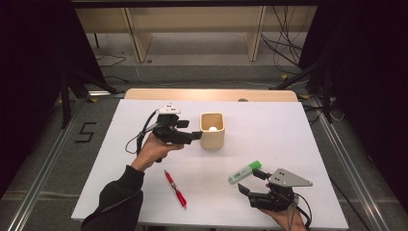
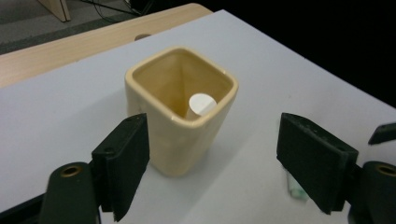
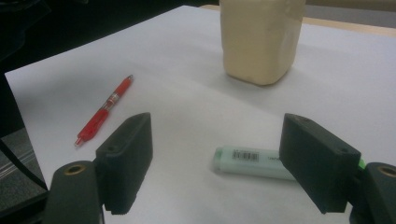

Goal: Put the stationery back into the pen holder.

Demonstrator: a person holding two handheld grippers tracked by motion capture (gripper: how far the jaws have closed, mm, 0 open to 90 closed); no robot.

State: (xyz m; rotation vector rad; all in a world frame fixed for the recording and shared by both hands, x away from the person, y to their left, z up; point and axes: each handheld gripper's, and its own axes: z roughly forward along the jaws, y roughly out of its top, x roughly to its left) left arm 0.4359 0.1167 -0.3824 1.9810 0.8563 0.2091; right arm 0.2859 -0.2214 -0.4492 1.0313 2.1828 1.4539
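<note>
Left gripper (image 1: 196, 135), jaws open and empty, sits just left of the cream cup (image 1: 212, 130) standing mid-table toward the far edge, white item (image 2: 201, 103) inside; red pen (image 1: 175, 188) lies near the front edge. Right gripper (image 1: 251, 182), open too, straddles the green highlighter (image 3: 252, 162) by the front right corner. Risk: left jaw clips the cup and tips it.

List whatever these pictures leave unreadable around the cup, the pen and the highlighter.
- White object in the cream cup: left gripper view, the cup's near wall hides its lower part, so what it is stays unclear.
- Highlighter: right gripper view, the right hand-held gripper's jaw covers its cap end; barcode print too small to read.
- Cup top: right gripper view, cut off by the upper edge.
- Red pen: high view, markings too small.
</note>
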